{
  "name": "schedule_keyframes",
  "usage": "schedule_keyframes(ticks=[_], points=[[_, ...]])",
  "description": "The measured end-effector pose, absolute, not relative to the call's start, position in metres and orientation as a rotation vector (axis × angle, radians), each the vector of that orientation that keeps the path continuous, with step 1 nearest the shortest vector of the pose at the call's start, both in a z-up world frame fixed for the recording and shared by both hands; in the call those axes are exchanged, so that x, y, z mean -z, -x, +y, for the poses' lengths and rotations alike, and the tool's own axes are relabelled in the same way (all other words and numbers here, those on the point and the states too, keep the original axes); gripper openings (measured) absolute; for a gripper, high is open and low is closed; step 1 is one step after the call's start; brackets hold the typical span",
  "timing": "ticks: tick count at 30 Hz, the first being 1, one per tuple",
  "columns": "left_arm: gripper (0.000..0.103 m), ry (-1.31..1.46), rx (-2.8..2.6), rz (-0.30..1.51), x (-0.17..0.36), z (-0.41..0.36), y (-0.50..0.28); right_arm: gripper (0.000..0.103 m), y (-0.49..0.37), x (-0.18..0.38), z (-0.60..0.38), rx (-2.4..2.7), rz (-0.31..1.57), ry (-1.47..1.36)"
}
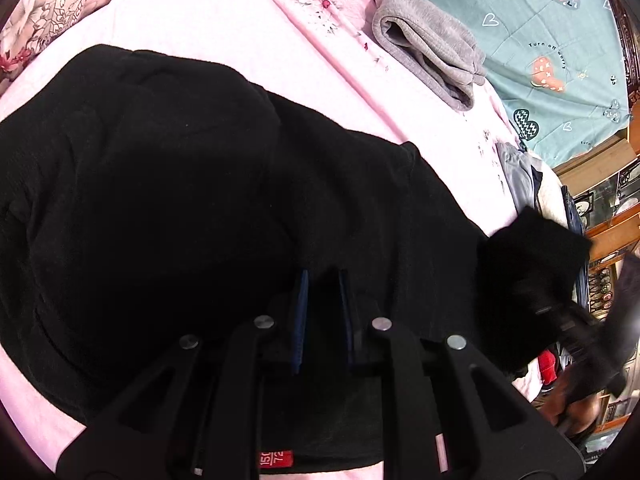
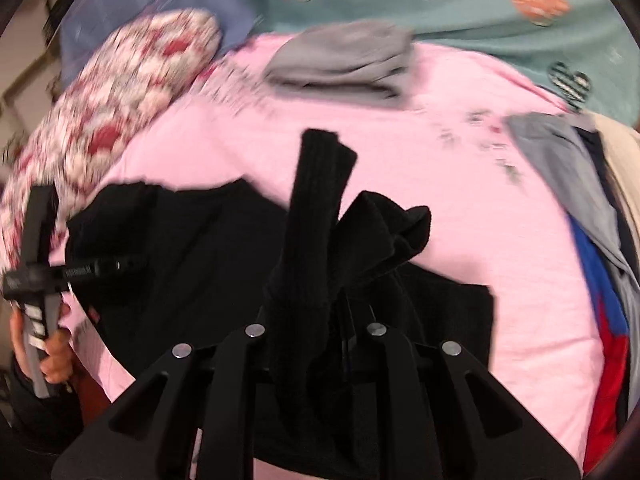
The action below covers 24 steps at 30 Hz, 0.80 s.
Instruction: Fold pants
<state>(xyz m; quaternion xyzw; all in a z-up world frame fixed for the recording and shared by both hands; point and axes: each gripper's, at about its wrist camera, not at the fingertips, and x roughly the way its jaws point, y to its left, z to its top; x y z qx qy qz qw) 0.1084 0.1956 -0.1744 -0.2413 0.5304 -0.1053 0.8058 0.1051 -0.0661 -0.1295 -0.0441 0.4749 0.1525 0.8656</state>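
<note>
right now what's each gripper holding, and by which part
Both hold the black pants: the right gripper clamps a bunched end of them, the left gripper pinches fabric near the edge with the red tag.

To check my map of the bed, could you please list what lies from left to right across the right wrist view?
Left hand-held gripper → black pants → folded grey garment → heap of unfolded clothes.

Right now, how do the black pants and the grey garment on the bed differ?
The black pants lie spread wide over the pink sheet, only partly folded; the grey garment sits as a small, neat folded bundle. The black pants are pinched by the left hand-held gripper and the right hand-held gripper; nothing touches the grey garment. Both rest on the pink sheet.
</note>
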Motion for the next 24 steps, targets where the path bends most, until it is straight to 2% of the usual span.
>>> schedule_keyframes(ticks=[3,5,7,9,12,15,17,18,21,24], points=[[0.016,0.502,0.224,1.138,0.173,0.19,-0.113,0.018,-0.108,0.16,-0.039,-0.351,1.068,0.141],[0.016,0.497,0.225,1.138,0.173,0.189,-0.113,0.026,-0.107,0.171,-0.03,-0.352,1.091,0.166],[0.016,0.502,0.229,1.14,0.173,0.191,-0.113,0.046,-0.103,0.171,-0.029,-0.385,1.108,0.136],[0.016,0.507,0.232,1.142,0.173,0.191,-0.113,0.059,-0.099,0.164,-0.031,-0.463,1.129,0.068],[0.016,0.507,0.232,1.141,0.173,0.192,-0.112,0.059,-0.094,0.144,-0.036,-0.605,1.167,-0.043],[0.016,0.506,0.23,1.139,0.173,0.192,-0.112,0.059,-0.097,0.119,-0.054,-0.576,1.077,-0.087],[0.016,0.504,0.232,1.139,0.173,0.192,-0.112,0.046,-0.109,0.112,-0.064,-0.48,1.017,-0.051],[0.016,0.503,0.232,1.139,0.173,0.192,-0.112,0.03,-0.117,0.115,-0.066,-0.436,1.01,-0.031],[0.016,0.507,0.237,1.139,0.174,0.193,-0.112,0.025,-0.138,0.133,-0.064,-0.433,1.045,-0.05],[0.016,0.516,0.242,1.141,0.175,0.194,-0.113,0.025,-0.158,0.163,-0.056,-0.425,1.133,-0.055]])
